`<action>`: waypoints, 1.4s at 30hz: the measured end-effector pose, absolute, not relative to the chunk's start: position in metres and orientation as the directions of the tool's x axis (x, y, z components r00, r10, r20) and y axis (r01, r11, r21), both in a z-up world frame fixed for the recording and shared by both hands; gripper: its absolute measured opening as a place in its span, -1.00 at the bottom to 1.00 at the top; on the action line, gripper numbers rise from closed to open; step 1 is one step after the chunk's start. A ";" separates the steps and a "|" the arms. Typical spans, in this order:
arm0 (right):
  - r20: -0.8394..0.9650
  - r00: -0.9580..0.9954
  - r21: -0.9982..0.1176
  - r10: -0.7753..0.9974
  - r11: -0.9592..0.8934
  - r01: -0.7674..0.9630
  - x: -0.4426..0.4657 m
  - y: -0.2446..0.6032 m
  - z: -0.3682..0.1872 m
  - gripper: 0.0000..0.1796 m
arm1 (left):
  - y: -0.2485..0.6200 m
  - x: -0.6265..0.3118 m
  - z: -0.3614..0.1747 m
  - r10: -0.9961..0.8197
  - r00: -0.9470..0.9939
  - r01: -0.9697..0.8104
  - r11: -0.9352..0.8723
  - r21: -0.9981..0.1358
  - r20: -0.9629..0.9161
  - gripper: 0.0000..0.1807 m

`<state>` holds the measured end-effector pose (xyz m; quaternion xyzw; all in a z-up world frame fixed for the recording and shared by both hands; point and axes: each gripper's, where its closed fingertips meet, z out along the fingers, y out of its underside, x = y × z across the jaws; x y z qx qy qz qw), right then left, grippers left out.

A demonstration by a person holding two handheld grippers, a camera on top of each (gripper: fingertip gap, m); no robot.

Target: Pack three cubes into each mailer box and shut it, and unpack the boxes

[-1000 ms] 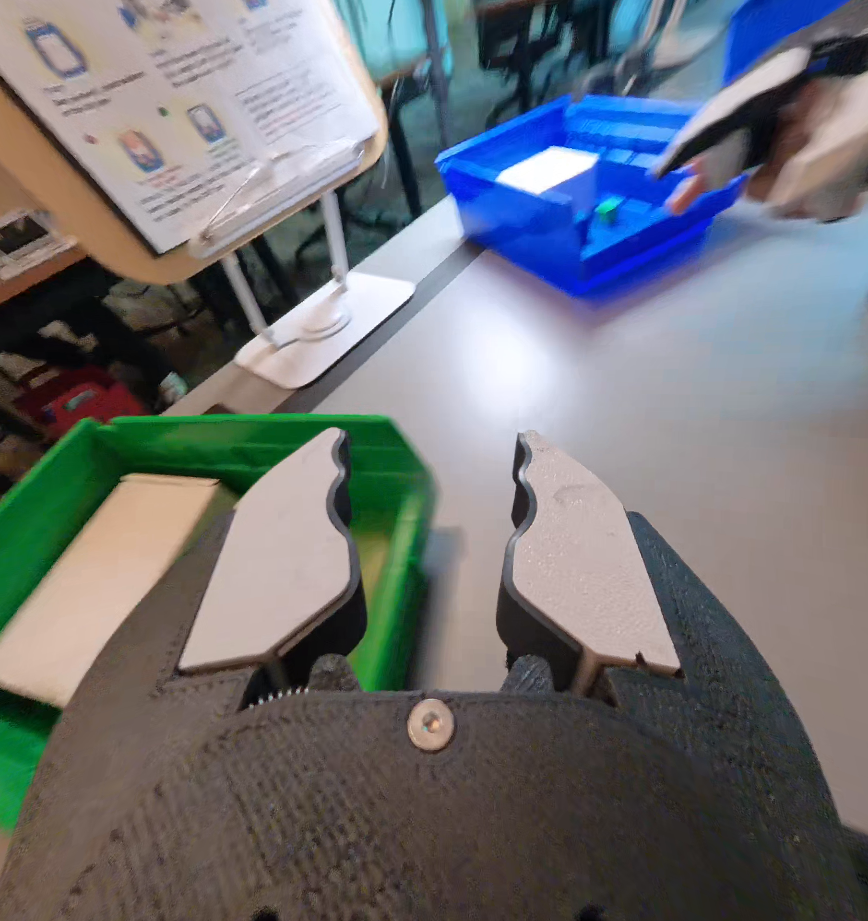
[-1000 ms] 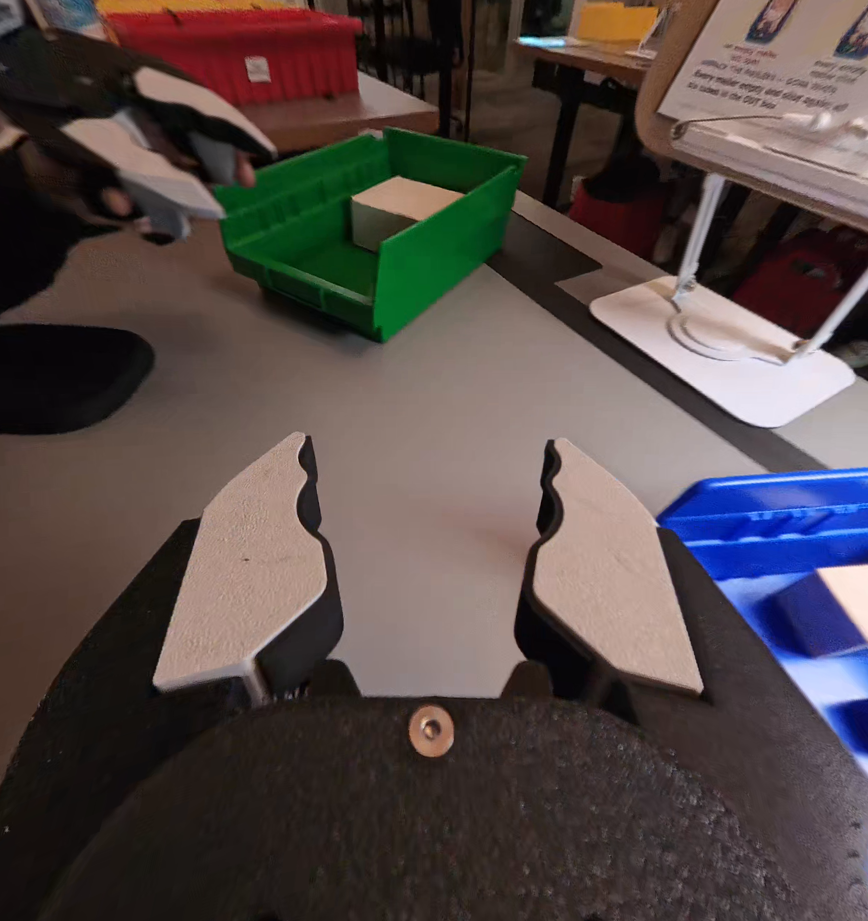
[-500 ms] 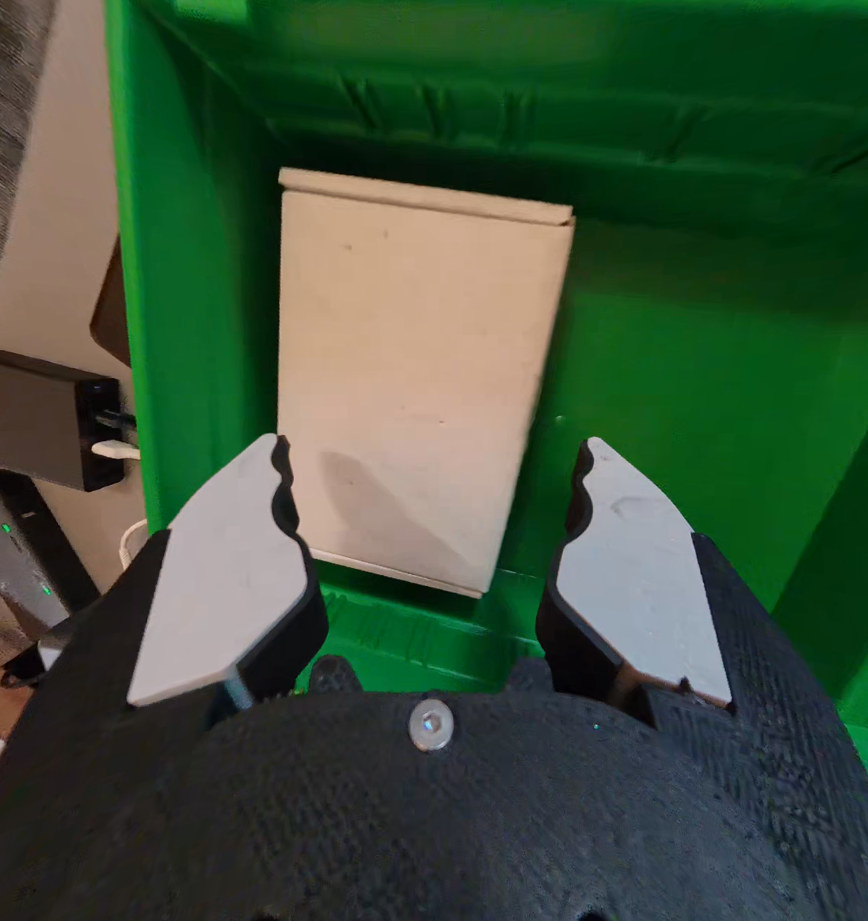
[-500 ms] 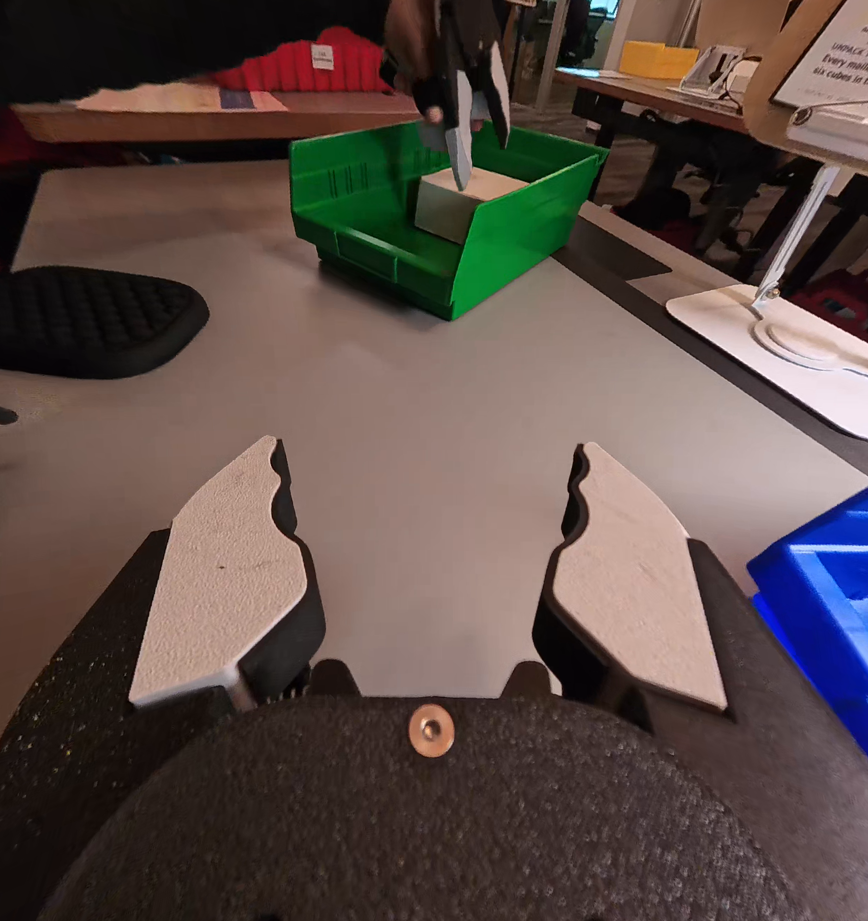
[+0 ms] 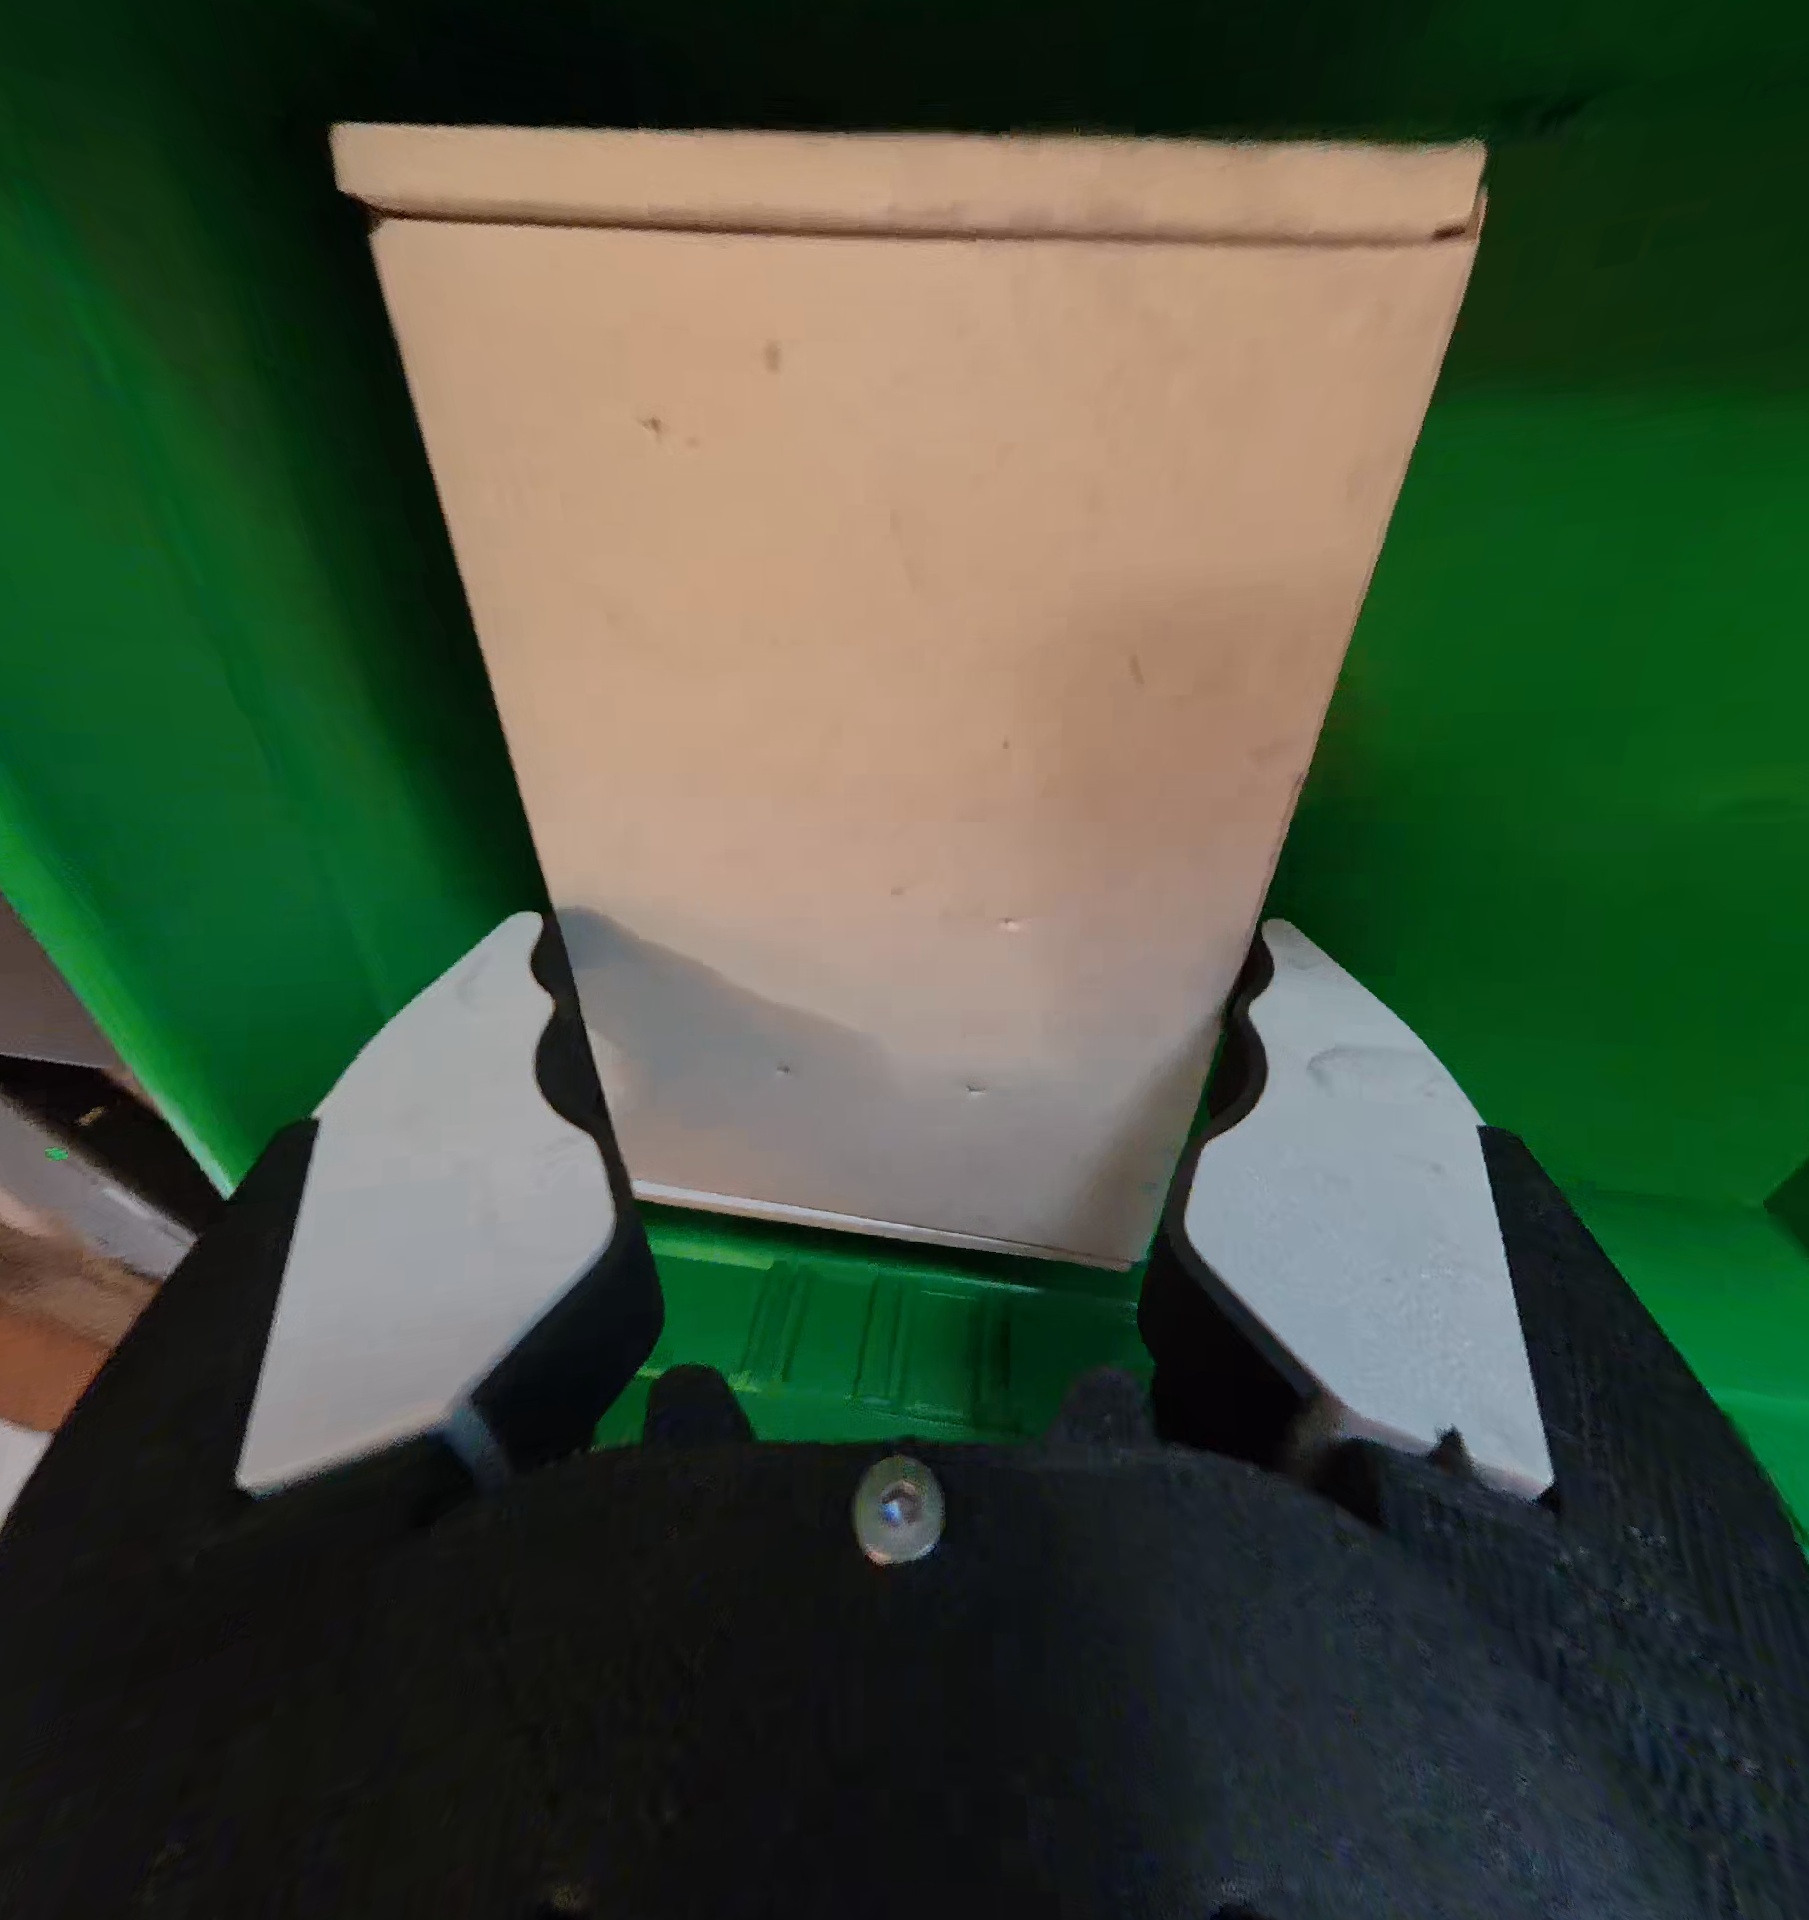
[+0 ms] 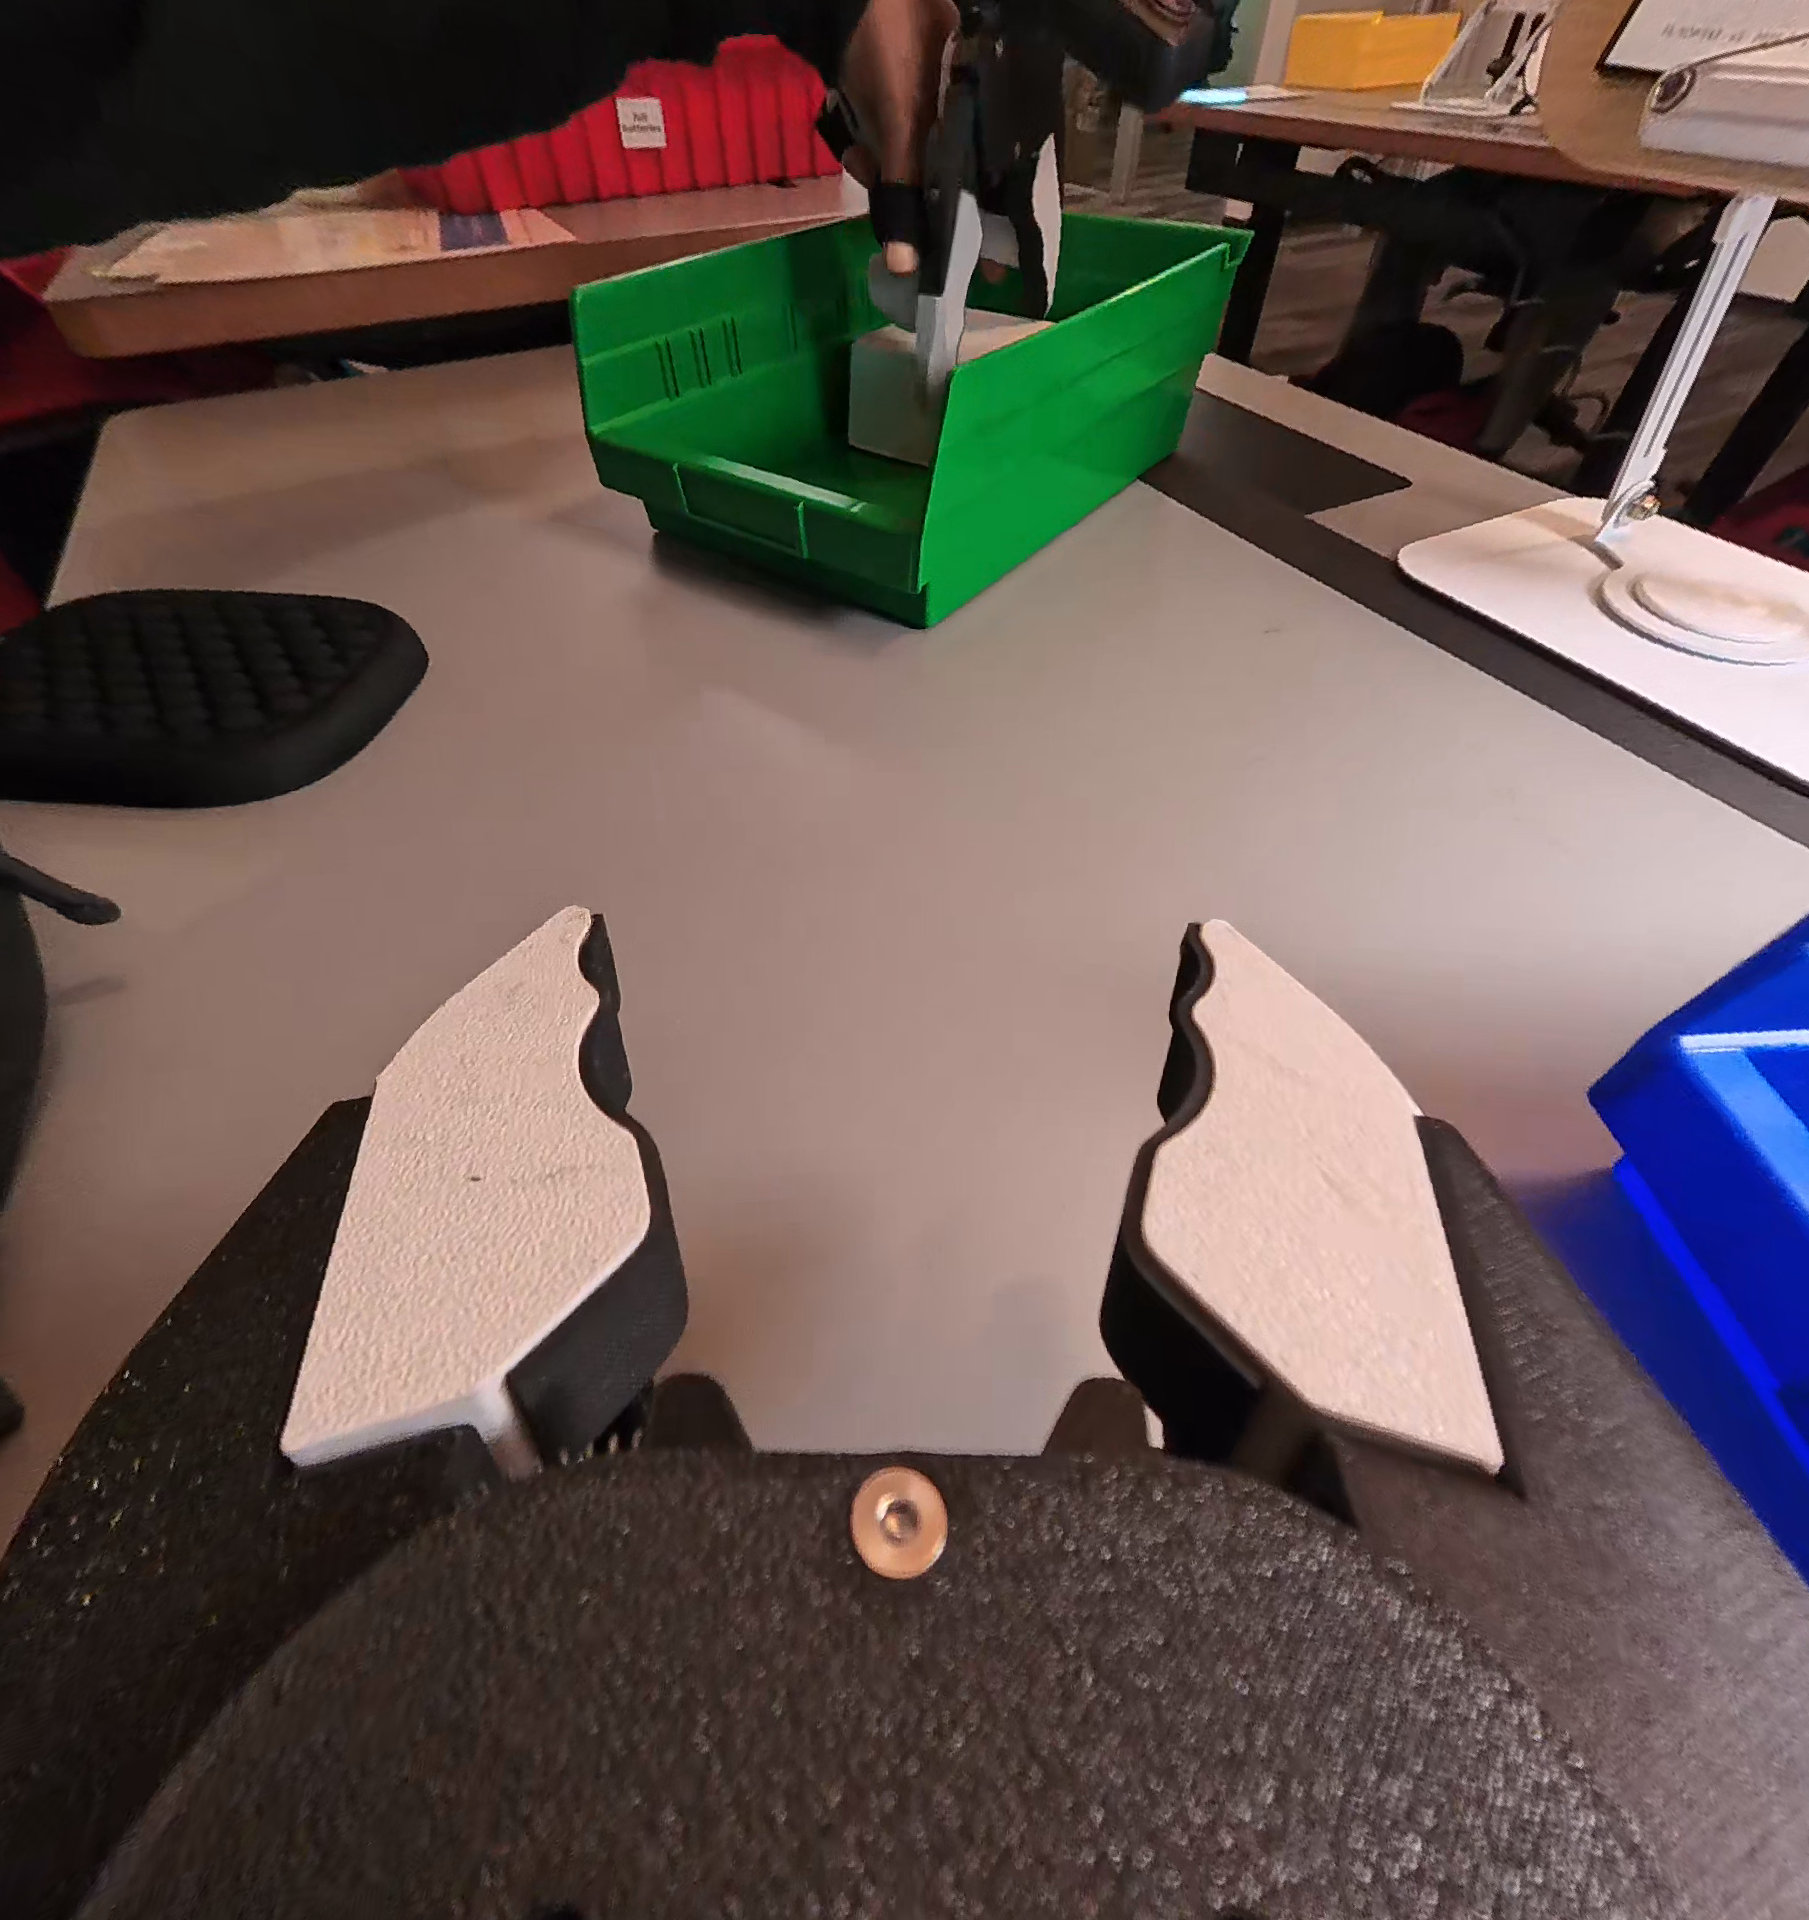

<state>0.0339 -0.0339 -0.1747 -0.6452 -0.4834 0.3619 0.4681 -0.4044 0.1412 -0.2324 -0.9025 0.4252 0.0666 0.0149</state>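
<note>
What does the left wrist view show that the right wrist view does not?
Only the left wrist view shows the left gripper up close, its jaws straddling the closed white cardboard mailer box. Only the right shows the open right gripper, grey table, blue plastic bin and black pad. Both show the box inside the green plastic bin.

We see matt cardboard mailer box point(image 5: 900, 644) | glossy green plastic bin point(image 6: 1035, 457) | left claw point(image 5: 900, 1039): grainy matt white pads point(image 5: 432, 1174), rough black body | smooth matt grey desk point(image 6: 879, 790) | glossy blue plastic bin point(image 6: 1752, 1174)
</note>
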 end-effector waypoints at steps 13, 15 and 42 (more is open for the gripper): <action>0.000 0.247 -0.957 0.969 -0.071 0.281 0.033 -0.040 -0.172 0.07 | 0.109 -0.366 -0.217 -0.843 0.515 -0.854 -0.520 -0.007 -0.154 0.29; -0.001 0.245 -0.957 0.970 -0.072 0.281 0.032 -0.041 -0.173 0.07 | 0.103 -0.362 -0.202 -0.846 0.503 -0.861 -0.508 -0.021 -0.175 0.29; 0.852 0.174 -0.492 0.494 0.641 0.589 0.007 -0.059 -0.176 0.13 | -0.078 -0.062 -0.175 -0.996 0.052 -0.945 -0.073 -0.319 0.075 0.29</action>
